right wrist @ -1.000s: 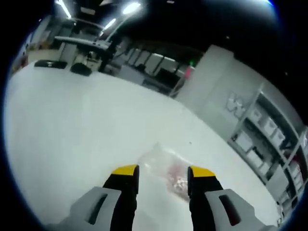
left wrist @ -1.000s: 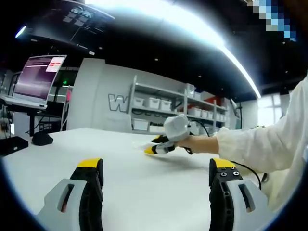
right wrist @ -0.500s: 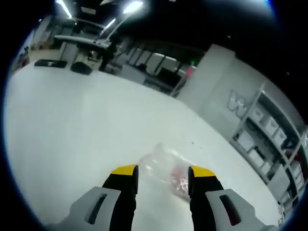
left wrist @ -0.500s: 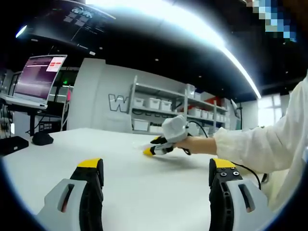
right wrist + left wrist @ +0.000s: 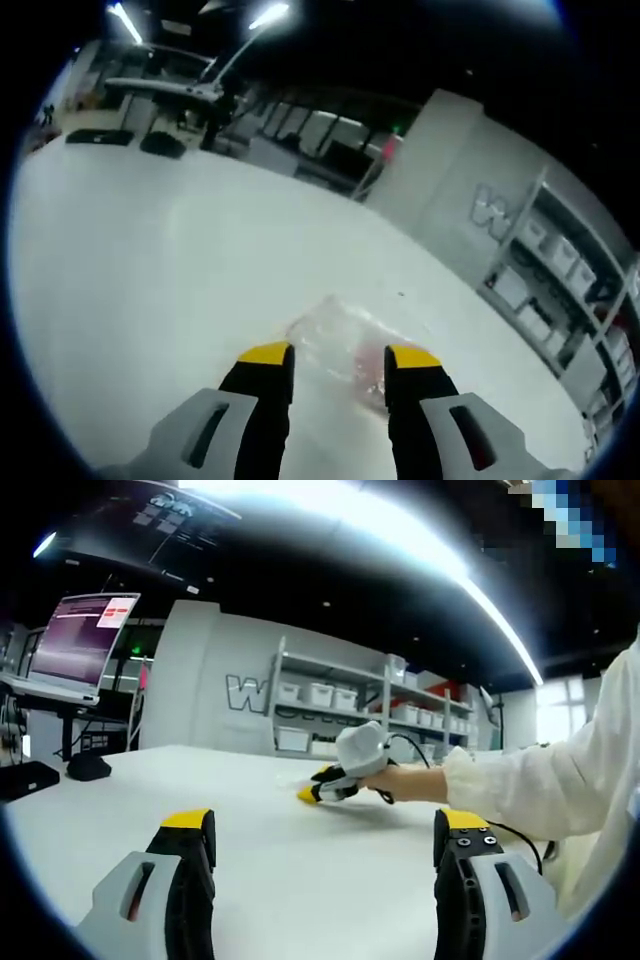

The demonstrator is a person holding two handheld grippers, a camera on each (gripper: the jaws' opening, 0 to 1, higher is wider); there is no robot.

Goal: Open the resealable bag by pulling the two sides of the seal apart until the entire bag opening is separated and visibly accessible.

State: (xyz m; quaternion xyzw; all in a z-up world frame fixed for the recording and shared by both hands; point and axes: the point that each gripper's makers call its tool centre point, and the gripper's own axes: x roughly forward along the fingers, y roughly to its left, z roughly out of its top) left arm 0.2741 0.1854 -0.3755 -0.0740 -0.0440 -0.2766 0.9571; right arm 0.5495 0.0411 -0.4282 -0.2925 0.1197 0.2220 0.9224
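The resealable bag (image 5: 345, 340) is laid flat on the white table (image 5: 150, 260), partly framed by the parted jaws of the right gripper (image 5: 339, 356). That gripper is held low by a hand (image 5: 408, 780) on an outstretched, white-sleeved arm. The left gripper (image 5: 325, 826) is held wide apart above bare tabletop, gripping nothing.

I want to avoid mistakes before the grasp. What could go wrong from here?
The right gripper is open with the clear bag lying flat on the white table between its tips; it may slide away or be pinched at the body, not the seal. The left gripper is open, far from the bag.
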